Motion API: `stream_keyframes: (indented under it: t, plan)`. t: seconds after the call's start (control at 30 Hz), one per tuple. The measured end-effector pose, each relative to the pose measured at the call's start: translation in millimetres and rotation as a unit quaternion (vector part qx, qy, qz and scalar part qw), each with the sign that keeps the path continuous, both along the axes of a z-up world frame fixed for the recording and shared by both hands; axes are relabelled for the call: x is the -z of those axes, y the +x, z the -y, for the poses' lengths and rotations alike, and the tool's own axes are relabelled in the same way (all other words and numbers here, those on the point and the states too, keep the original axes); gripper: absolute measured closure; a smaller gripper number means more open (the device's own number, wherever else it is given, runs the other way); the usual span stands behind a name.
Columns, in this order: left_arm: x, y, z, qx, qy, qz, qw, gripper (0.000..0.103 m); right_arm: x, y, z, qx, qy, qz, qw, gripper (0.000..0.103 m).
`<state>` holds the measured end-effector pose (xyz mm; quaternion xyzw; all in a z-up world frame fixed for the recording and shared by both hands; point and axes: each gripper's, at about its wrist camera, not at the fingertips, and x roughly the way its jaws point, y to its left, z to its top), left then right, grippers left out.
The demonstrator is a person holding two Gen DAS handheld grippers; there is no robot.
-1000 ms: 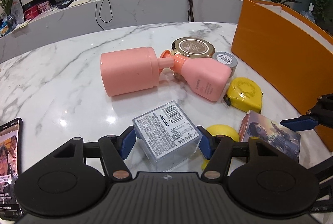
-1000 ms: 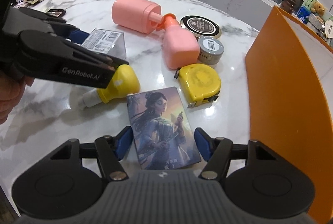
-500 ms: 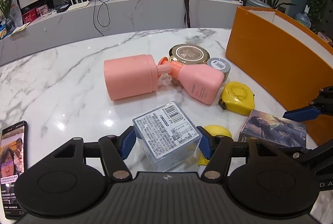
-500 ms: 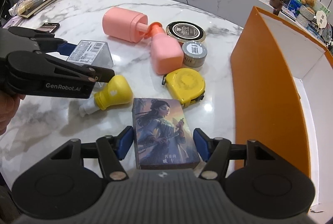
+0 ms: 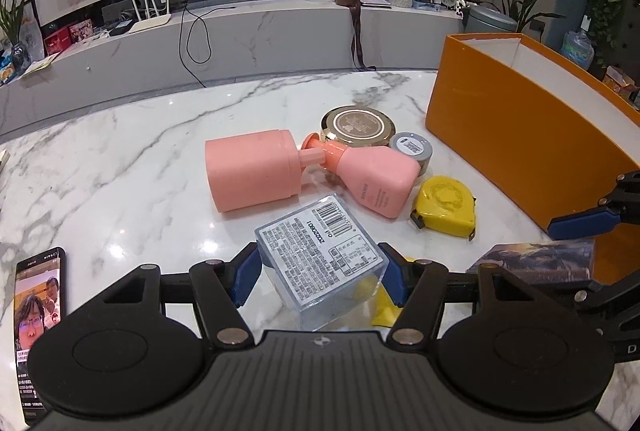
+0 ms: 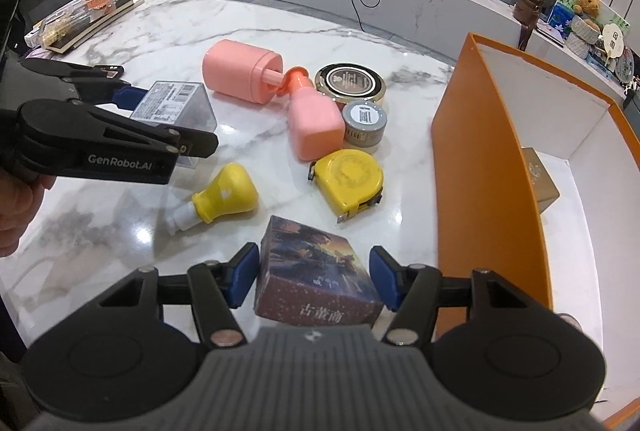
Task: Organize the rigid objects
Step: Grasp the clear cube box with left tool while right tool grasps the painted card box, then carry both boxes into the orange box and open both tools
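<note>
My left gripper is shut on a clear plastic box with a barcode label and holds it above the marble table. The right wrist view shows the same box raised at the left. My right gripper has its jaws closing on an illustrated card box. Both blue pads touch its sides, and the box is tilted up off the table. That card box also shows at the right of the left wrist view.
On the table lie a big pink bottle, a smaller pink bottle, a gold tin, a grey tin, a yellow tape measure and a yellow bulb-shaped bottle. An open orange box stands at the right. A phone lies at the left.
The right gripper has closed in on the illustrated box and raised it, so its near end now tips up off the table. The left gripper still holds the clear box in much the same place.
</note>
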<state>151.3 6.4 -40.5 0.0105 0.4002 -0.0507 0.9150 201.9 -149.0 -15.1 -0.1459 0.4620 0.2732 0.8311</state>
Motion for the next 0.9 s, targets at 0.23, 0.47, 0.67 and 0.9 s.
stream_keyframes:
  t: [0.23,0.47,0.67,0.9]
  plan:
    - [0,-1,3,0.002,-0.003,-0.002,1.0,0.031,28,-6,-1,-0.019,-0.045,-0.055,0.997,0.044]
    - [-1,-2,5,0.004,-0.004,-0.002,1.0,0.031,42,-9,-10,-0.027,-0.064,-0.033,0.997,0.034]
    - [-11,-1,6,0.009,-0.002,0.004,1.0,0.031,35,1,-9,-0.014,-0.04,-0.047,0.998,0.046]
    - [-36,4,19,0.033,0.01,0.024,0.9991,0.031,-20,5,14,0.018,0.031,0.0,0.999,0.046]
